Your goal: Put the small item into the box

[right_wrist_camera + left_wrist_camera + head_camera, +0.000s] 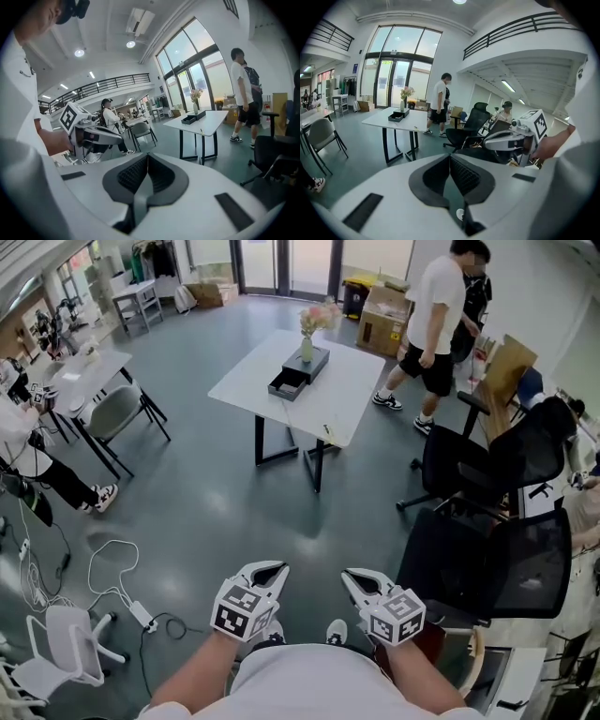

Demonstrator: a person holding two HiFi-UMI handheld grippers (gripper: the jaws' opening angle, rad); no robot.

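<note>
Both hand-held grippers hovered close to the person's body, well apart from the white rectangular surface (349, 381) on black legs that stood across the grey floor (206, 502). The left hand-held gripper (272, 569) had its jaws pressed together with nothing between them, and the right hand-held gripper (354, 575) was likewise closed and empty. On the surface sat a dark grey box (298, 370) with its drawer pulled out, just beside a pale vase of pink flowers (309, 334). A small thin yellowish item (327, 431) lay near the surface's near edge, apart from the box; what it was could not be made out. Black mesh office chairs (487, 563) stood to the right, and a person in a white shirt and black shorts (435, 315) stood beyond the surface.
</note>
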